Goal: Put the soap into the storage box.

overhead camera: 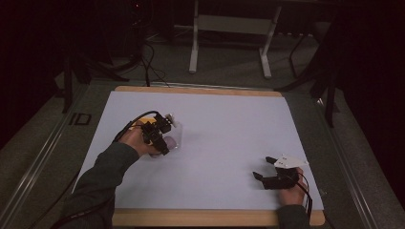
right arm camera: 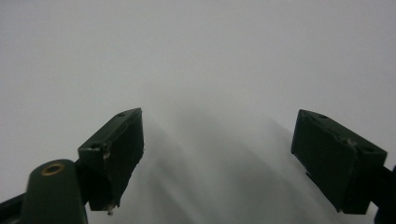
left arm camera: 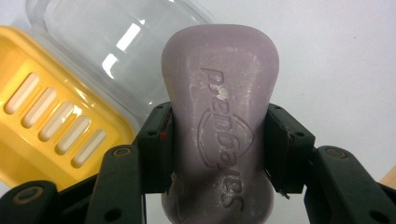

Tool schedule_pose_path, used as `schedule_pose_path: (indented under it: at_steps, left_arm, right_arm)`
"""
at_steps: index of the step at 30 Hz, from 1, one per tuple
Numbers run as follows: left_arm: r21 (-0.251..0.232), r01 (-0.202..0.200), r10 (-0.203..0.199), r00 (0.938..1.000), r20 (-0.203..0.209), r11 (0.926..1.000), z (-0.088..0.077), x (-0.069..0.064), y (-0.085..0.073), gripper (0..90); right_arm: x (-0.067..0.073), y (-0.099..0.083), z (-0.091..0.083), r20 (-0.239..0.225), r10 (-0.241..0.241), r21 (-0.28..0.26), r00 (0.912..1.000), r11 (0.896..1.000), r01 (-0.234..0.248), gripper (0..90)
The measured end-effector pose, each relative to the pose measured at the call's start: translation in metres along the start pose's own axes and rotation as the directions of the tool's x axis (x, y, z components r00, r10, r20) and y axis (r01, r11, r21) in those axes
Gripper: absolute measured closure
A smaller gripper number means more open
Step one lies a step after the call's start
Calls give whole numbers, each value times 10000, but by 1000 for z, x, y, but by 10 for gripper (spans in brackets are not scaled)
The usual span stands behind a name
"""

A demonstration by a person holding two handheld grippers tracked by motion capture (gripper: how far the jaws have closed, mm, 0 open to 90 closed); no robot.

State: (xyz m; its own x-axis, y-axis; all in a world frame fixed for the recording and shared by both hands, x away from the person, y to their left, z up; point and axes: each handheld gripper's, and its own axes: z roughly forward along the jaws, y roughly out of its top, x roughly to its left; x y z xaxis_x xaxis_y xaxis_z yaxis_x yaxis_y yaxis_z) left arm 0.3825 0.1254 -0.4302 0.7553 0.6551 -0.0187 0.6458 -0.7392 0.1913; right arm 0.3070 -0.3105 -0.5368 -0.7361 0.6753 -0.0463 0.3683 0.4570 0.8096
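Note:
A pale purple bar of soap (left arm camera: pixel 219 126) with embossed lettering stands between the jaws of my left gripper (left arm camera: pixel 217 149), which is shut on its sides. Behind it lie a yellow slotted soap dish (left arm camera: pixel 51 116) and a clear plastic lid (left arm camera: pixel 116 42). From above, the left gripper (overhead camera: pixel 165 138) holds the soap (overhead camera: pixel 170 142) over the white sheet, left of centre. My right gripper (overhead camera: pixel 264 167) rests near the front right of the sheet, jaws wide apart. In the right gripper view, that gripper (right arm camera: pixel 217 158) is open over bare white surface.
A white sheet (overhead camera: pixel 224 124) covers a wooden board (overhead camera: pixel 200 90) on a grey table. Beyond the far edge stand the white legs of a frame (overhead camera: pixel 193 47) and dark cables on the floor.

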Motion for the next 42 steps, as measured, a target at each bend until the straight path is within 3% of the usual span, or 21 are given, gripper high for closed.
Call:
schedule_pose_path:
  at_steps: [15, 27, 42]
  left_arm:
    - [22, 478, -478, 9988, -67, 9989, -4, 18, -3, 497]
    - [76, 892, -888, 9952, -420, 9960, -8, 33, -4, 496]
    - [-165, 1257, -1262, 9913, -385, 9919, -13, 44, -2, 496]
  right_arm:
    - [0, 0, 0, -2, -25, -2, 10000, 10000, 25, 168]
    - [0, 0, 0, -10, -20, 5, 10000, 10000, 20, 168]
    - [0, 0, 0, -14, -31, 9, 10000, 10000, 31, 169]
